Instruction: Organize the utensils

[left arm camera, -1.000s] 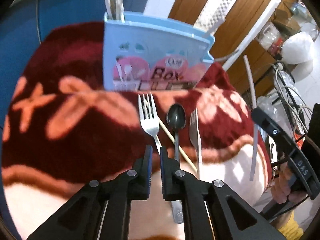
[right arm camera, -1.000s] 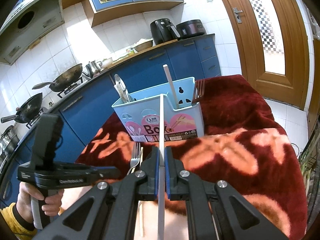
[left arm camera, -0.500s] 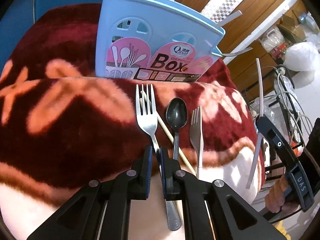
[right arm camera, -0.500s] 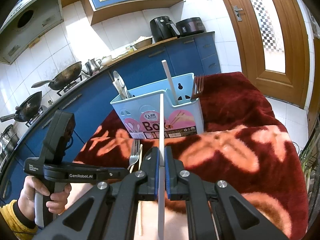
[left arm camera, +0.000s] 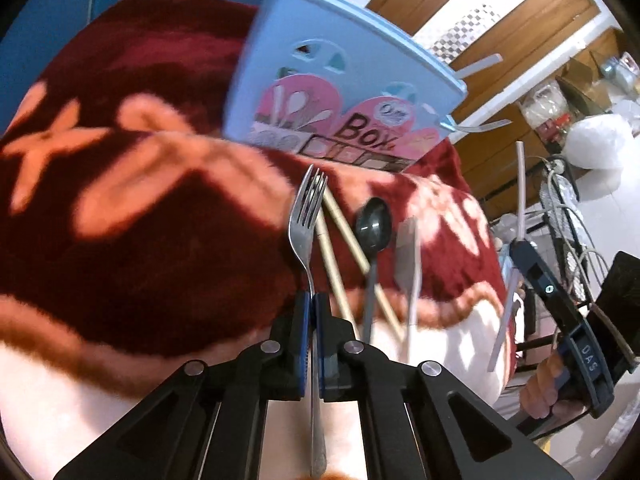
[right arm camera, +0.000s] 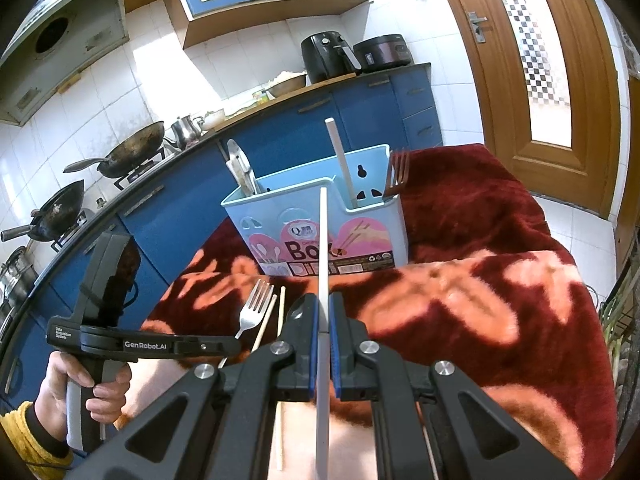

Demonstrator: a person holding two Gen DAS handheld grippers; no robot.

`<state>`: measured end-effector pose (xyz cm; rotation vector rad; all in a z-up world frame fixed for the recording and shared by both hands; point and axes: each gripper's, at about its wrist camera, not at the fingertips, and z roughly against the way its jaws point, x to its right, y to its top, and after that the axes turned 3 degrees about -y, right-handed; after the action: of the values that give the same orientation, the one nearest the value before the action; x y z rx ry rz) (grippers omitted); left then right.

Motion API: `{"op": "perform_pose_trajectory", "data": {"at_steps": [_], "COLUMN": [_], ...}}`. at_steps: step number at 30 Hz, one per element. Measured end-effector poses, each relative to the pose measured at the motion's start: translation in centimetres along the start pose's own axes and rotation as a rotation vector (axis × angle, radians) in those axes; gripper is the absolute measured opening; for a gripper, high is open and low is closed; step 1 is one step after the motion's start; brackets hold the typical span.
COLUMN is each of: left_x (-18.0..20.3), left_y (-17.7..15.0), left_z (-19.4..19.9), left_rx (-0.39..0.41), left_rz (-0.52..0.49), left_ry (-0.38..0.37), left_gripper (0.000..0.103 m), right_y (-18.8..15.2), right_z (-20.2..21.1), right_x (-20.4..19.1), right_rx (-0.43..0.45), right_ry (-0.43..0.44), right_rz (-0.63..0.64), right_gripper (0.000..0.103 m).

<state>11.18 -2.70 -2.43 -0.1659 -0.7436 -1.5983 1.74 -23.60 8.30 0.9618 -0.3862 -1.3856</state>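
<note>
Left wrist view: left gripper tilted down at lower centre, pinching fork by its handle over red blanket. Beside it, mid-frame: two chopsticks, one spoon, one blurred utensil. Blue box upper centre.

Right wrist view: right gripper lower centre, pinching white stick. Left hand lower left grips handle.

Both tools black plastic, blue pads inside fingers, silver screws at pivots. Left tool body has white "GenRobot.AI" print, grey handle. Left hand wears yellow sleeve, dark cuff.
</note>
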Motion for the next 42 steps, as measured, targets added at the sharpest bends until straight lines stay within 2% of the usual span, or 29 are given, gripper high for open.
{"op": "perform_pose_trajectory", "data": {"at_steps": [3, 6, 11, 16, 24, 31, 36, 42], "left_x": [-0.6, -0.2, 0.1, -0.3, 1.0, 3.0, 4.6, 5.7], "left_y": [0.3, 1.1, 1.1, 0.1, 0.8, 4.7, 8.1, 10.6], "left_z": [-0.7, -1.2, -1.2, 0.6, 6.2, 9.4, 9.7, 9.8], "left_rx": [-0.052, -0.102, -0.084, 0.047, 0.331, 0.528, 0.651, 0.801], "left_rz": [0.037, 0.000, -0.032, -0.035, -0.093, -0.140, -0.171, -0.210], "left_ry": [-0.016, -0.006, 0.006, -0.041, -0.065, -0.058, -0.018, 0.023], "left_gripper": [0.004, 0.004, 0.003, 0.003, 0.002, 0.002, 0.002, 0.002], "right_y": [0.1, 0.2, 0.4, 0.7, 2.7, 5.8, 8.4, 10.8], "right_z": [-0.1, -0.2, 0.1, 0.3, 0.1, -0.5, -1.4, -3.8], "right_x": [-0.2, -0.4, -0.9, -1.3, -1.7, -1.5, -0.8, 0.2], "right_rx": [-0.003, -0.004, 0.008, 0.030, 0.114, 0.216, 0.294, 0.369], "right_ry": [0.003, 0.001, 0.006, 0.010, 0.019, -0.018, -0.055, -0.078], "right_rz": [0.000, 0.006, 0.018, 0.034, 0.023, 0.033, 0.023, 0.003], "right_gripper": [0.007, 0.007, 0.007, 0.007, 0.007, 0.007, 0.007, 0.007]}}
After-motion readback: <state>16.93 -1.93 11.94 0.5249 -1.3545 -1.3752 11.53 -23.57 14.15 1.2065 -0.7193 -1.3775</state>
